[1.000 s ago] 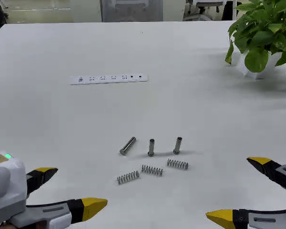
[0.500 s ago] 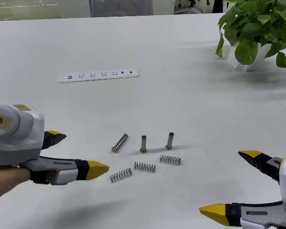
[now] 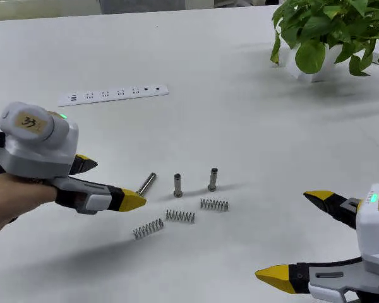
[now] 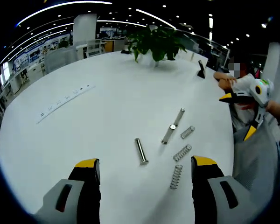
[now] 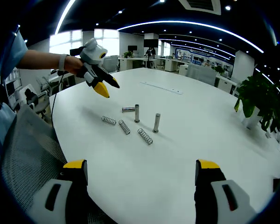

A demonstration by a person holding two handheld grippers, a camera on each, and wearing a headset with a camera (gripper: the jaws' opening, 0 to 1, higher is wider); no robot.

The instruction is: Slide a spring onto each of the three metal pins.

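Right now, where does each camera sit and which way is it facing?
Head view: on the headset, looking forward and down at the table; a hand holds the left gripper at left, the right gripper sits lower right.
Left gripper view: on the left gripper, facing over the pins toward the plant; its own open jaws rise below.
Right gripper view: on the right gripper, facing the person's forearm; own open jaws below.
Shared: all three show the pins and springs.
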